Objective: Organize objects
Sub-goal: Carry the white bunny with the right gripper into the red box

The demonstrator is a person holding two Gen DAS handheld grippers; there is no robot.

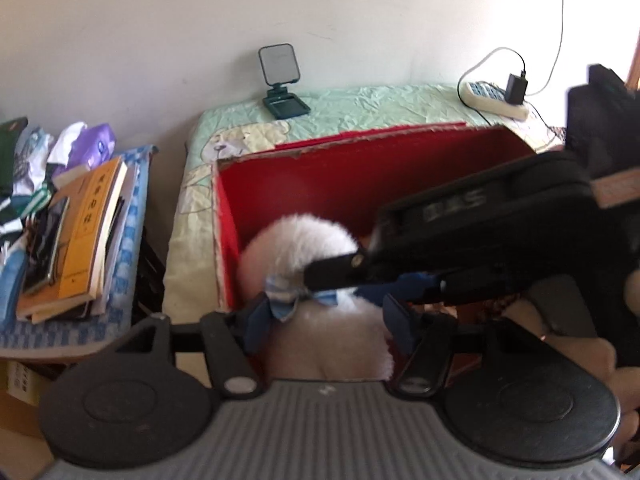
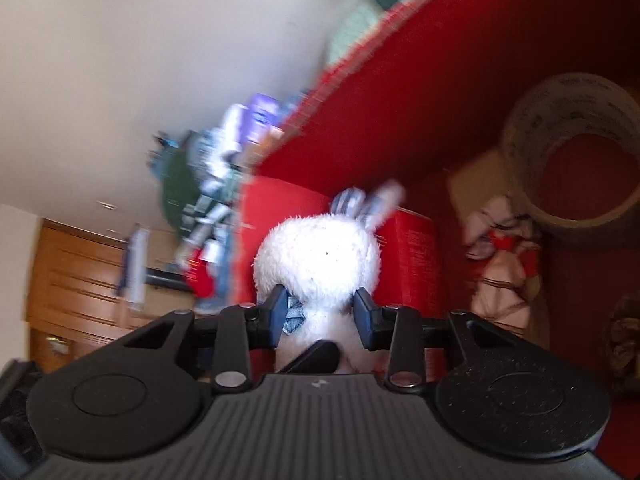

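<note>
A white plush bunny (image 1: 304,240) with a blue striped bow is upright inside the red cardboard box (image 1: 360,184). My left gripper (image 1: 328,320) has its blue pads against the two sides of the bunny's body. My right gripper (image 1: 340,280) reaches in from the right and clamps the bunny at the neck. In the right wrist view the bunny (image 2: 320,256) fills the gap of the right gripper (image 2: 320,316), whose pads press into the fur just under the head, with the red box wall (image 2: 440,80) behind it.
A tape roll (image 2: 572,152) and a small cloth doll (image 2: 500,264) lie in the box. The box stands on a pale green cloth (image 1: 360,108) with a phone stand (image 1: 280,84) and a power strip (image 1: 492,98). Stacked books (image 1: 80,232) lie to the left.
</note>
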